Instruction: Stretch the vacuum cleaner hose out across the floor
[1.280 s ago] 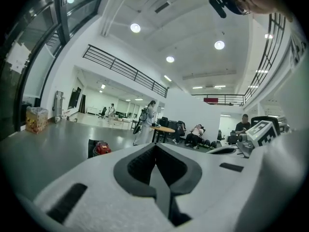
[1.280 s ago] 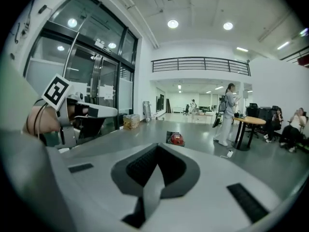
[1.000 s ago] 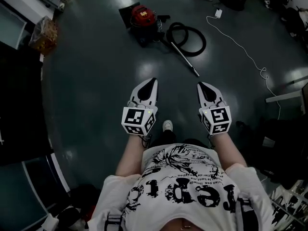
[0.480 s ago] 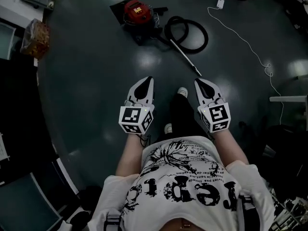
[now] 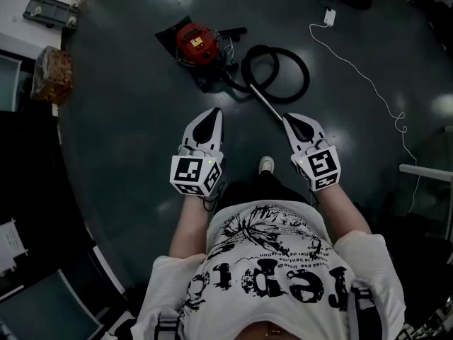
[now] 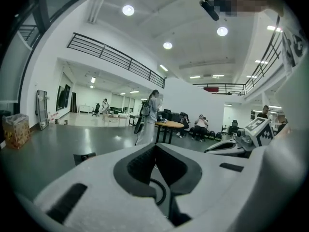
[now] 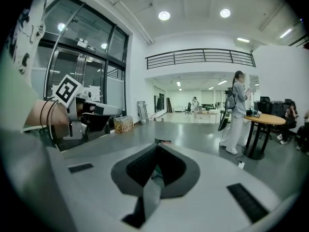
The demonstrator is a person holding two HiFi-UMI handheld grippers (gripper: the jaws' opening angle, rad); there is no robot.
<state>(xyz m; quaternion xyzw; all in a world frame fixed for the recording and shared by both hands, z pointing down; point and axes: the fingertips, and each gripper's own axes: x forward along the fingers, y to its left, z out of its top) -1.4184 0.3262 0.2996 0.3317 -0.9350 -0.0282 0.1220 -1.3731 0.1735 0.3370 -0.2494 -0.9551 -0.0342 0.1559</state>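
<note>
Both grippers hang shut and empty as I stand over the dark floor (image 5: 120, 126), left gripper (image 5: 211, 113) and right gripper (image 5: 289, 118) pointing at the red vacuum cleaner (image 5: 196, 42). Its black hose (image 5: 272, 46) lies coiled just beside it, and the wand (image 5: 265, 103) reaches toward my right gripper. This looks like the approach. Next I must open a jaw, take the wand end and pull it away from the cleaner. The cleaner's label is too small to read.
</note>
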